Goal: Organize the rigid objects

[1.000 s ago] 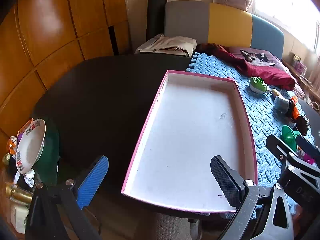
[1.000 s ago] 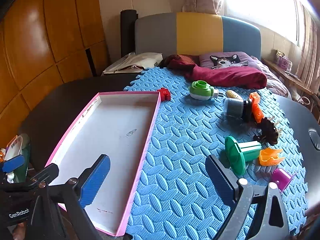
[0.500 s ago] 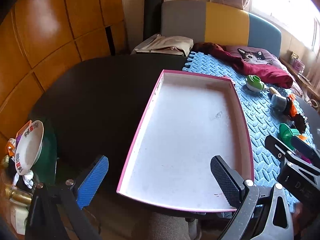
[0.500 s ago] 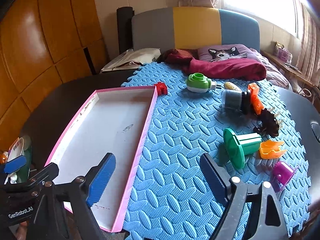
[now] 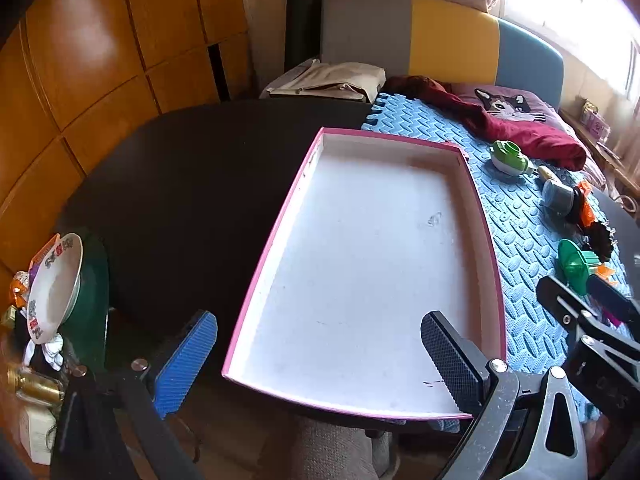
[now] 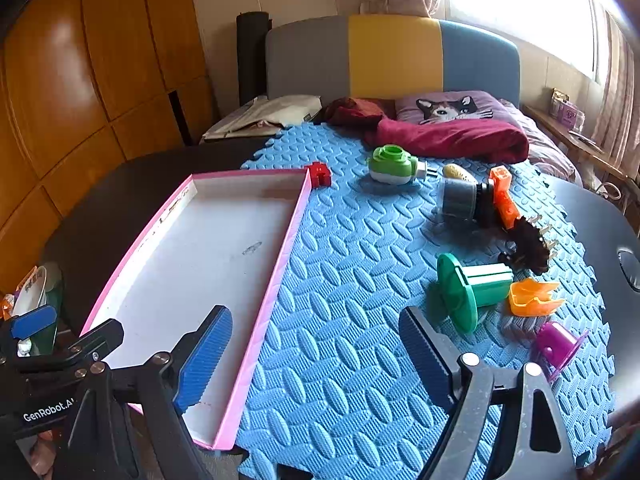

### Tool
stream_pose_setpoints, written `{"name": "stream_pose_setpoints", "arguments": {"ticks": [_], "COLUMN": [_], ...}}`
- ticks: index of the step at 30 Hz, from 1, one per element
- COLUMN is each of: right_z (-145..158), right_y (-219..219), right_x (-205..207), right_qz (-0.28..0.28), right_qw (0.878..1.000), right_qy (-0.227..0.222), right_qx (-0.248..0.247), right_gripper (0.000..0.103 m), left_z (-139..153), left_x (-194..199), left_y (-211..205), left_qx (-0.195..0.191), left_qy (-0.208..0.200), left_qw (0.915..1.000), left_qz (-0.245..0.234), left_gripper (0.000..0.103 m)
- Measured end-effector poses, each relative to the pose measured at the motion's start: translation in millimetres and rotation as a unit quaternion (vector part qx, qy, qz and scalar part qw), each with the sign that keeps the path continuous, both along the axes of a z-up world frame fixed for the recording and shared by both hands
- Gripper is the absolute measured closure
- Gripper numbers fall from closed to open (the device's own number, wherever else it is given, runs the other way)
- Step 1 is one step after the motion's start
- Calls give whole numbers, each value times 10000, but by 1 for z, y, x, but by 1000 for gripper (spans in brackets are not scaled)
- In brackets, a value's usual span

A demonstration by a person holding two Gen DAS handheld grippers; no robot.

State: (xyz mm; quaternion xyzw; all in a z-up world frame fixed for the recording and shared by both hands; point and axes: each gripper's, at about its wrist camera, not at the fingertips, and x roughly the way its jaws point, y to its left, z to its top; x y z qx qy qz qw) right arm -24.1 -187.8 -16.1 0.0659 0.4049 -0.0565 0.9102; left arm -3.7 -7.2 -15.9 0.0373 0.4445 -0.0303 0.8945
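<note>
Table (image 5: 192, 184): dark and round, carrying everything else and sitting in front of a bed.

Foam mat (image 6: 352, 264): blue interlocking tiles covering the right half of the table, probably so the hard toys are not sliding or rattling.

Tray (image 5: 372, 248): pink-rimmed, white inside, holding nothing; it is lying partly on the mat and partly on bare table, its near edge just ahead of the left gripper, likely waiting as the place to collect the toys.

Left gripper (image 5: 316, 352): hovering over the tray's near edge, fingers spread wide, gripping nothing.

Right gripper (image 6: 312, 348): hovering low over the mat, fingers spread wide and free, pointing toward the toys at the right. Lettering on the other tool's body in this view is reading "GenRobot.A", the rest being cut off.

Green spool (image 6: 472, 288): lying on its side near the mat's right edge, nearest to the right gripper.

Green and white toy (image 6: 394, 166): sitting at the far side of the mat.

Grey jar (image 6: 460, 200): lying on its side beside an orange piece (image 6: 505, 198).

Dark spiky toy (image 6: 528, 246): shape unclear.

Orange clip (image 6: 532, 300): touching the spool's end.

Purple cup (image 6: 556, 346): tipped over at the mat's corner.

Red block (image 6: 319, 174): resting just beside the tray's far corner.
</note>
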Motion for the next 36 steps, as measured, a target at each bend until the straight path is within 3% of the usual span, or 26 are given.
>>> {"name": "stream_pose_setpoints", "arguments": {"ticks": [7, 12, 14, 26, 31, 36], "right_z": [-5, -9, -11, 6, 3, -13], "right_y": [-9, -19, -26, -116, -165, -201], "right_x": [-7, -17, -23, -71, -73, -72], "right_qz": [-58, -127, -223, -1511, -2181, -2535], "right_qw": [9999, 9998, 9996, 9869, 9747, 9672], "right_qy": [20, 51, 48, -537, -442, -16], "right_qx": [120, -134, -189, -199, -231, -142], "right_gripper": [23, 24, 24, 24, 24, 27], "left_z": [2, 1, -1, 3, 4, 5], "left_x": [-4, -10, -14, -42, -48, -49], "left_y": [-5, -16, -27, -85, -99, -109], "left_qx": [-89, -642, -634, -490, -566, -546], "left_qy": [-33, 114, 218, 122, 170, 188], "left_qw": [9999, 9959, 9942, 9795, 9742, 9719], "left_qz": [-122, -628, -835, -1949, -2177, -2284], "left_gripper": [0, 0, 0, 0, 0, 0]}}
